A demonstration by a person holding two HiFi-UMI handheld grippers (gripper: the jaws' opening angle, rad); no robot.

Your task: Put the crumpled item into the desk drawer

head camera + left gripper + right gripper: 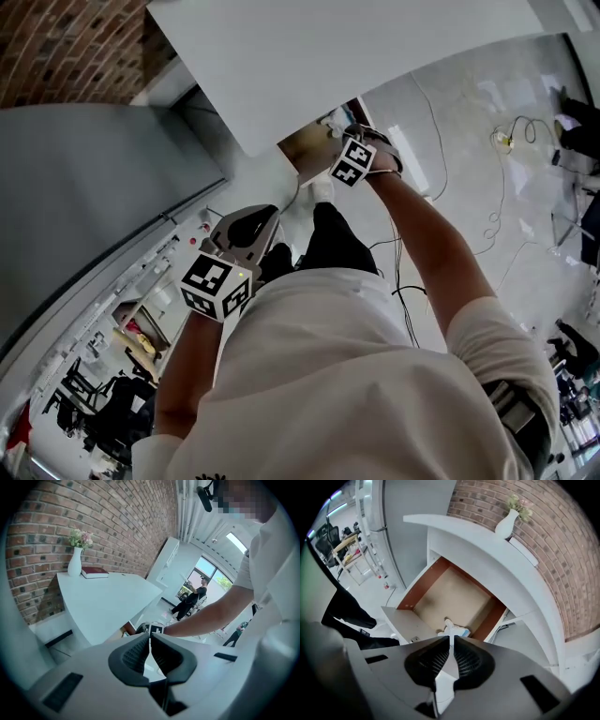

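At the left, our left gripper (150, 641) hangs near our body, well apart from the desk (108, 606). Its jaws are closed on each other with nothing between them, and it has no part in the work at this moment.

Further right, the desk drawer (450, 597) stands pulled out under the white top, its pale floor bare but for one spot. The crumpled item (453, 629) - white with a bit of blue - sits low in the drawer's near right corner, just inside the front panel.

At the right, our right gripper (451, 641) reaches over that corner. Its jaws are closed, and the tips meet right at the near edge of the crumpled item, so we judge that they pinch a fold of it; we cannot tell whether it already rests on the drawer floor.

We take this for the placing step, nearly done, with the item inside the drawer's walls but not yet let go. The next move calls for parting the right jaws so the item drops free, then lifting clear without dragging it over the front panel. After that - if the drawer is meant to be closed - either gripper could push the panel in.
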